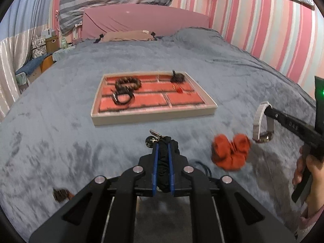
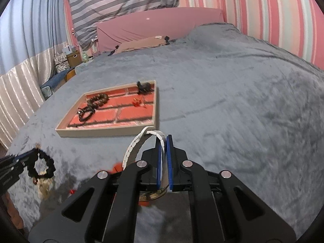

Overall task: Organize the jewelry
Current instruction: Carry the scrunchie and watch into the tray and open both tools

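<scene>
Both grippers clamped shut, raised above the bed

The left gripper (image 1: 162,144), black with blue-padded fingers (image 1: 155,162), points forward and downward, its jaws closed on a black fabric scrunchie (image 1: 164,168). The right gripper (image 2: 164,139), of the same build, is closed on a white-strapped wristwatch (image 2: 133,147); a bare hand (image 1: 307,174) grips its handle at the left view's edge.

left wrist: looks down-forward over bed (image 1: 60,121), tray (image 1: 154,115) centre | right wrist: similar angle, tray (image 2: 107,130) left-centre | shared: tray, bed, probably same headboard
</scene>
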A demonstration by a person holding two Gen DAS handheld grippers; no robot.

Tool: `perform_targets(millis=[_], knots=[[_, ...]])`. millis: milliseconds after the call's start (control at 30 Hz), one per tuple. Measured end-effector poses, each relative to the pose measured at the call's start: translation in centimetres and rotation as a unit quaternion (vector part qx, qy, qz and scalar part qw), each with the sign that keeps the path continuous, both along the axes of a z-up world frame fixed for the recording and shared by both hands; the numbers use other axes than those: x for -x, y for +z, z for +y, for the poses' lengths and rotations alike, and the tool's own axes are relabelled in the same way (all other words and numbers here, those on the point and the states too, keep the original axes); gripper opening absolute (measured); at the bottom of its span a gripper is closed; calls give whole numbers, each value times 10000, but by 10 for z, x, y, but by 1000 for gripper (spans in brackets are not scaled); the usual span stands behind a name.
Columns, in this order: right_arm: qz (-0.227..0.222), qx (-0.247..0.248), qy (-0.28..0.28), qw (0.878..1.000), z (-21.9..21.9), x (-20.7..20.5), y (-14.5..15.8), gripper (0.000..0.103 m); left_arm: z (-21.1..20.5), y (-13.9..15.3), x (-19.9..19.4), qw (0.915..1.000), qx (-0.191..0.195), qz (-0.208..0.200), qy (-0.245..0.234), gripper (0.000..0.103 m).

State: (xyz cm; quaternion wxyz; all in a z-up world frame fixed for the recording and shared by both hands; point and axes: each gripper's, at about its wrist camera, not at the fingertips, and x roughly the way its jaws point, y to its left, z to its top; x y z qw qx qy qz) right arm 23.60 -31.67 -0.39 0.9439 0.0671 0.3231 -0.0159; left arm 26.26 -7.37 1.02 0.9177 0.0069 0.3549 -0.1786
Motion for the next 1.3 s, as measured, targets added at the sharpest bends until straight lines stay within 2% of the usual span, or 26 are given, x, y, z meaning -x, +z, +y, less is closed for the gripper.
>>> perform_targets(millis=[233,500,700,900,1033,1300], knots=[[-16,42,211,9998,34,-53,11,6,13,21,-59,9996,-39,-137,237,9],[181,149,370,9990,68,-135,4,6,19,18,-141,9988,-69,58,485,9],[377,118,350,9986,80,-193,-18,6,12,-6,-198,9969,29,479,623,9],[572,241,281,9977,83,-233,-35,6,-4,-35,-240,9944,-351,742,668,9],[702,392,181,9966,75,-251,-46,6,-1,-51,-263,9916,-539,884,777,9],[1039,392,122,9937,63,-275,-65,6,14,-70,-288,9871,-574,1102,1010,9]])
